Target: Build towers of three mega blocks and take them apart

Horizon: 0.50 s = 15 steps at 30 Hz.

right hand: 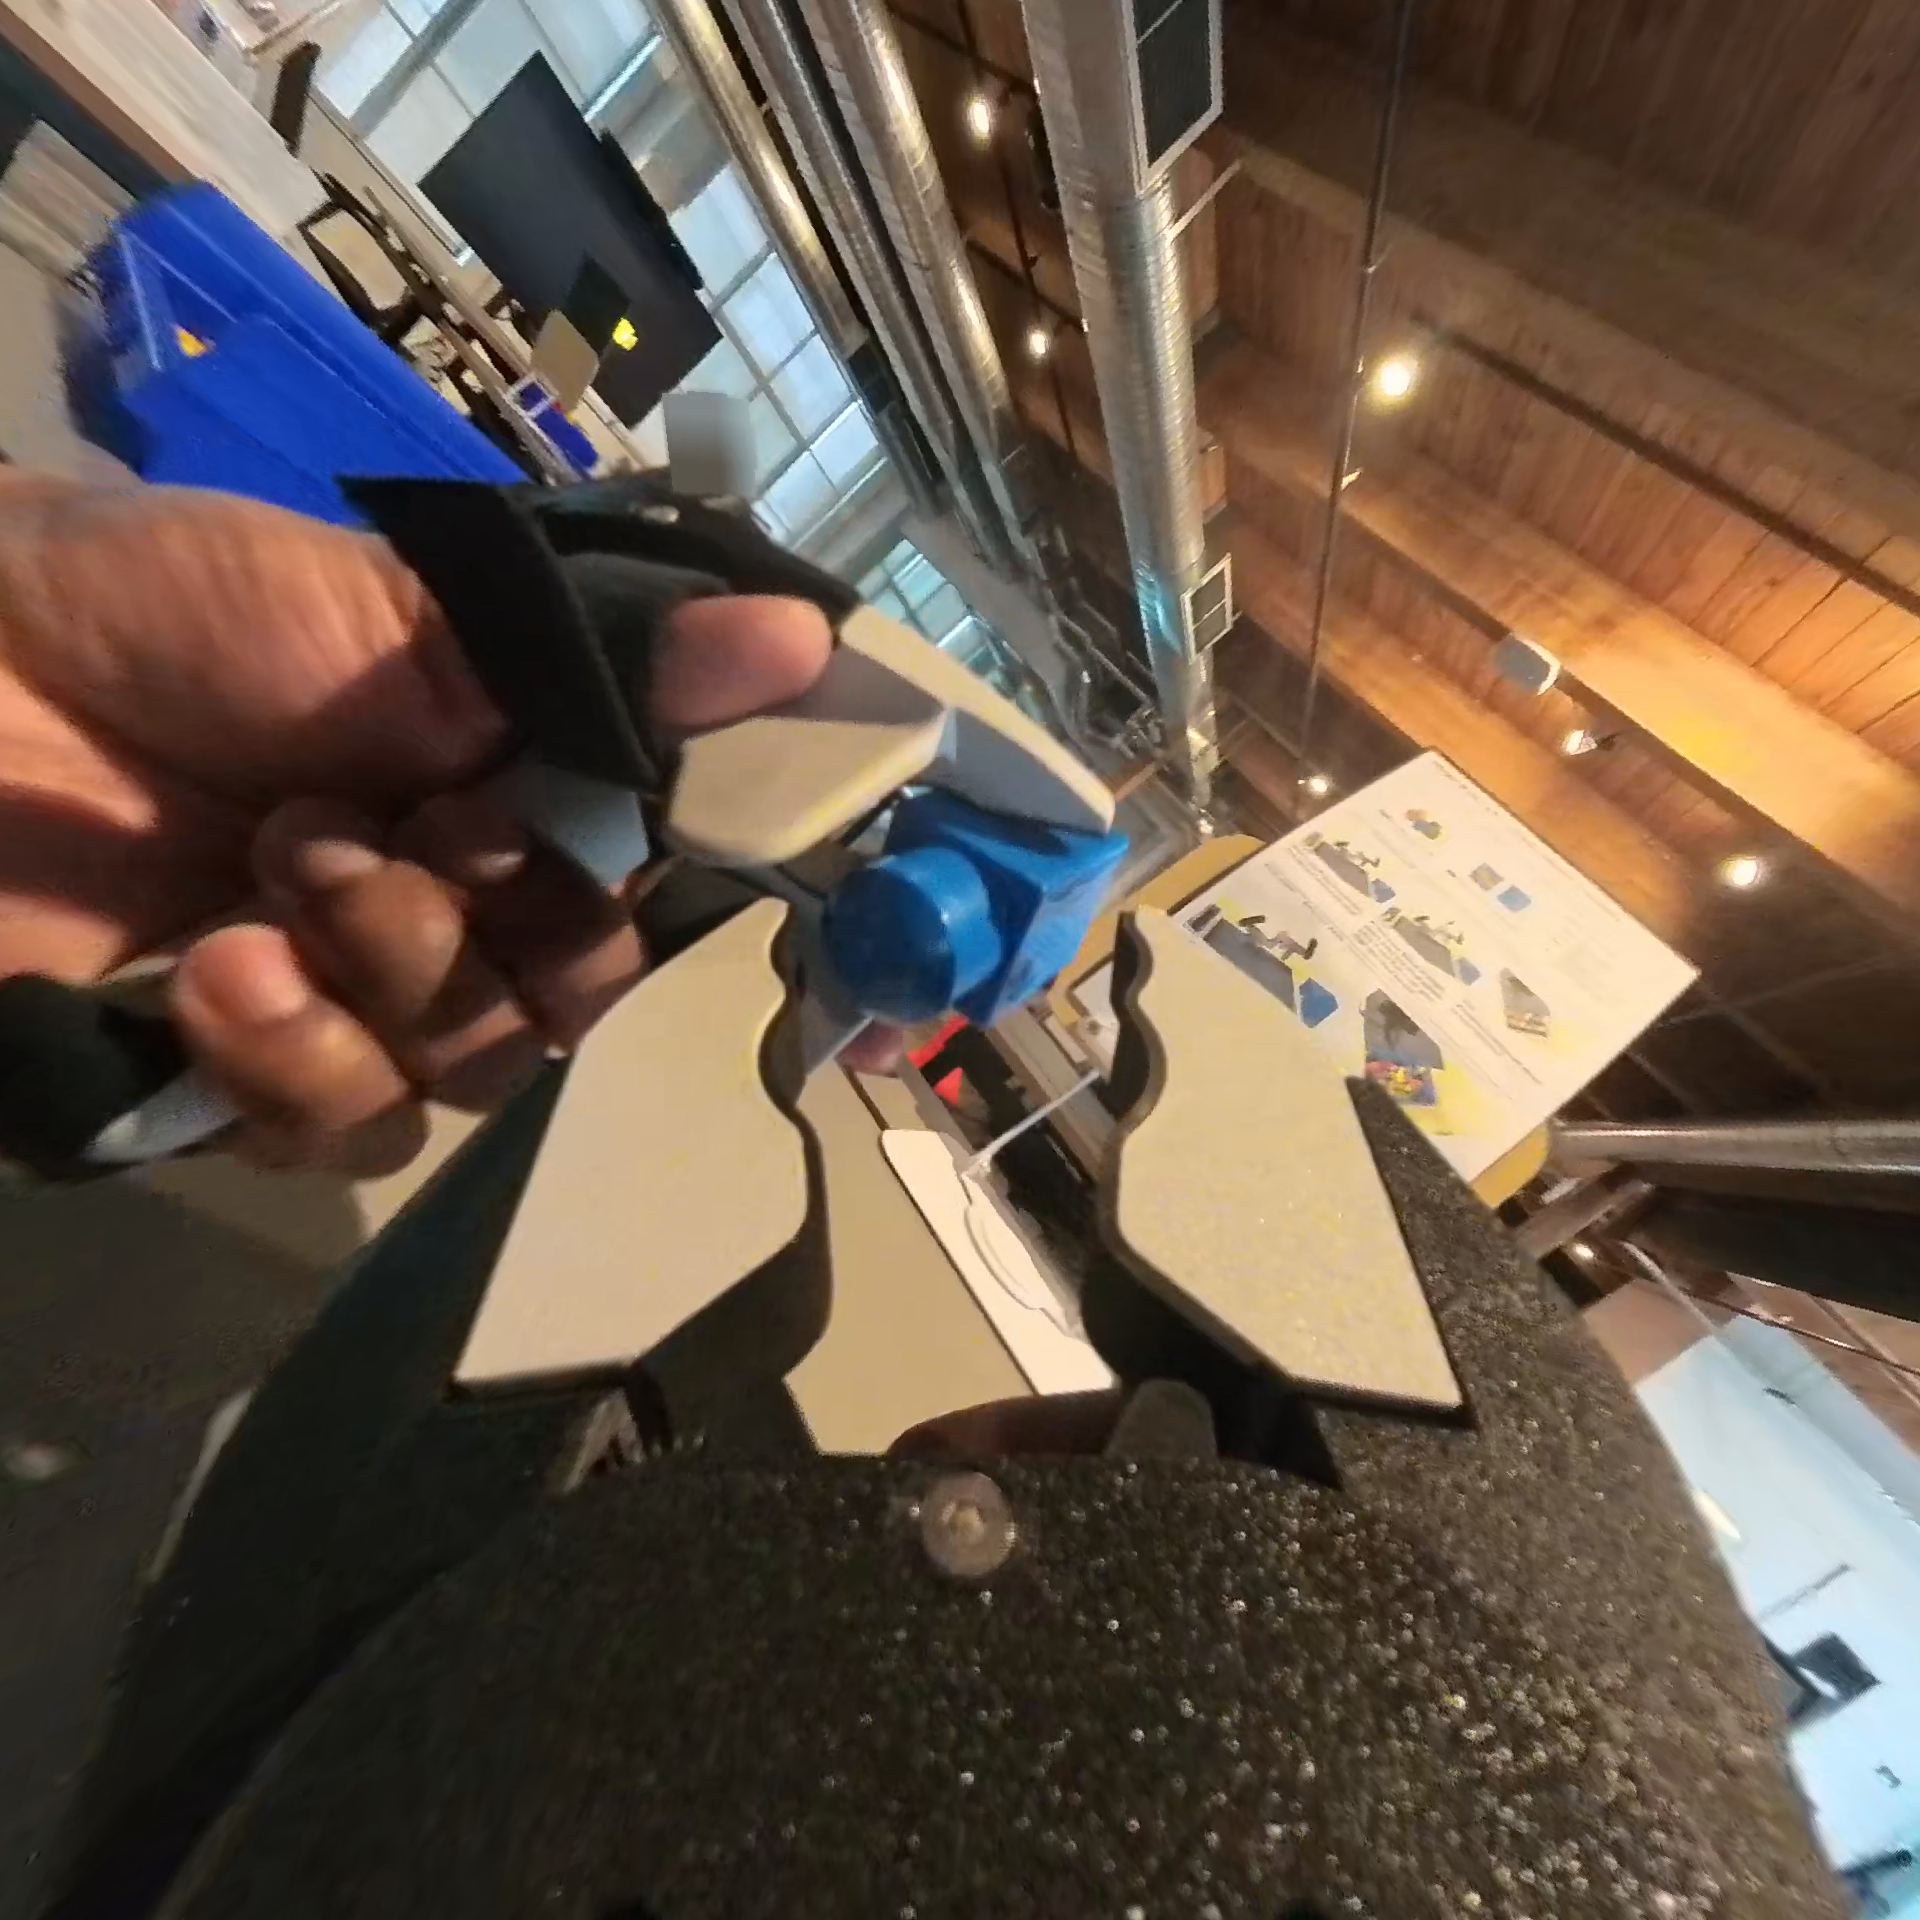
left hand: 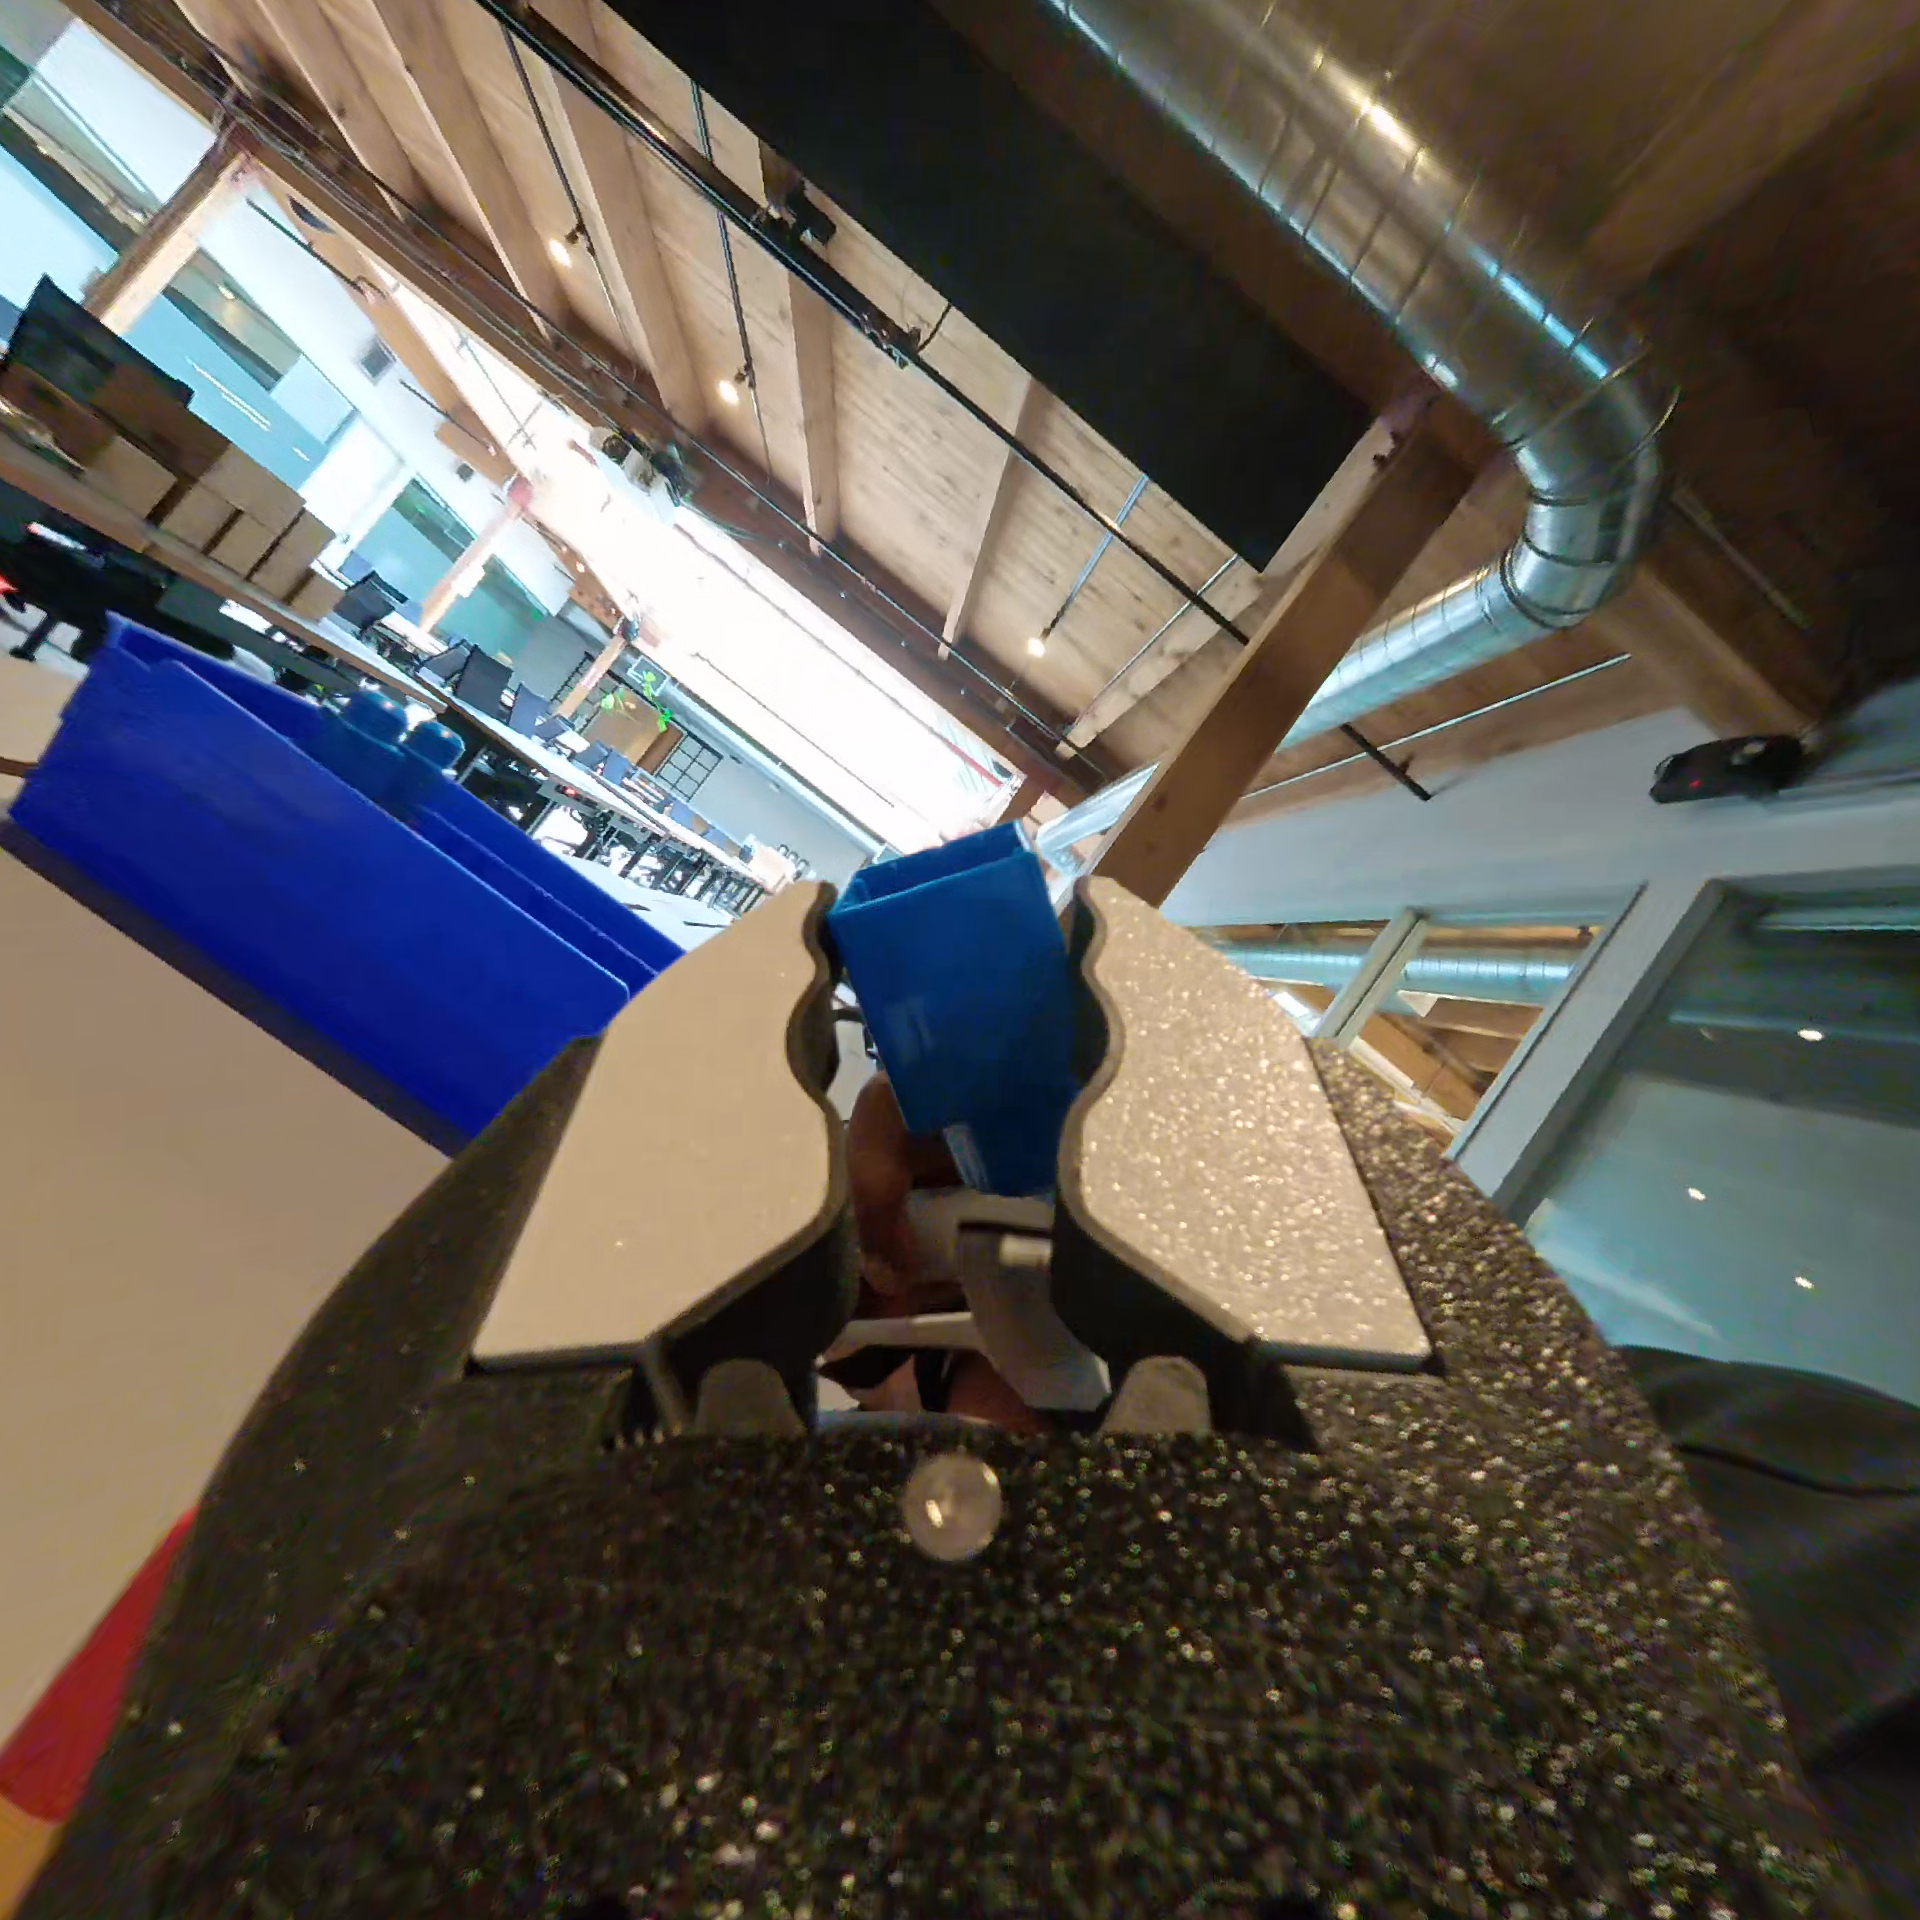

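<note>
Gripping blue block (left hand: 956, 1023), left claw (left hand: 954, 987); right claw (right hand: 951, 971) agape; poster (right hand: 1455, 935) text illegible.

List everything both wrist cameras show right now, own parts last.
blue block: one, blue, clamped in the left hand-held gripper, hollow underside facing the left camera, stud facing the right camera.
blue bin: one, blue, on the table, left in both views.
table: one, pale, lower left.
poster: one, white, pictures on it, right of the right view.
left hand-held gripper: shut on the block.
right hand-held gripper: open, empty, pointed at the block.
hand: one, holding the left hand-held gripper.
</note>
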Motion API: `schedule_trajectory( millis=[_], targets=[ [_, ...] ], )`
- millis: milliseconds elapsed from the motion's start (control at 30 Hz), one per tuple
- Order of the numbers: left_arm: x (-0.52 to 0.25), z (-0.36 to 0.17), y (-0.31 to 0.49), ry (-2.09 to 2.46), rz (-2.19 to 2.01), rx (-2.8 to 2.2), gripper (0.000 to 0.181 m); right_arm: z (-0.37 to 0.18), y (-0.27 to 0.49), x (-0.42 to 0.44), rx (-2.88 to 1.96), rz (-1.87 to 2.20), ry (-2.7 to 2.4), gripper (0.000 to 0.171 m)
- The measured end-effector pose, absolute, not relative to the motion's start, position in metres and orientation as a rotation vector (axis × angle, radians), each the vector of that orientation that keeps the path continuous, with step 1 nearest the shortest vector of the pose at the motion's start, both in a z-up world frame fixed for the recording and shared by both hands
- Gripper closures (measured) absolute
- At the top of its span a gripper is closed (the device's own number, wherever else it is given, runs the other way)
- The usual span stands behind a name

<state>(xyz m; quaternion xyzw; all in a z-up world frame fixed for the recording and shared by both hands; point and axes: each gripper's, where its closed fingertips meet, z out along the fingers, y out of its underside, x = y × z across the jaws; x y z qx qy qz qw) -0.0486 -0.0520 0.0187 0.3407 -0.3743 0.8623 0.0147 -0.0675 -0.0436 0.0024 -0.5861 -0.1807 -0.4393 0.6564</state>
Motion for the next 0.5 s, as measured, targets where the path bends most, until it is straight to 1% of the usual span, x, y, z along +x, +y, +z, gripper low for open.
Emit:
schedule_trajectory(
  millis=[67, 133, 267, 433, 500],
  targets=[
    [-0.053, 0.013, -0.058, -1.136, 2.676, 1.058, 0.139, 0.001, -0.041, -0.068, -1.338, -1.024, -0.41, 0.113],
    [-0.058, 0.009, -0.06, -1.111, 2.653, 1.046, 0.14, -0.002, -0.04, -0.07, -1.35, -1.02, -0.432, 0.124],
    [-0.068, 0.006, -0.057, -1.126, 2.623, 1.014, 0.141, -0.004, -0.041, -0.076, -1.362, -0.946, -0.486, 0.134],
    [-0.077, 0.0, -0.053, -1.399, 2.587, 0.989, 0.14, -0.006, -0.045, -0.083, -1.416, -0.77, -0.542, 0.137],
    [-0.077, -0.002, -0.04, -1.557, 2.622, 1.025, 0.135, -0.003, -0.049, -0.081, -1.446, -0.69, -0.534, 0.137]
  ],
)
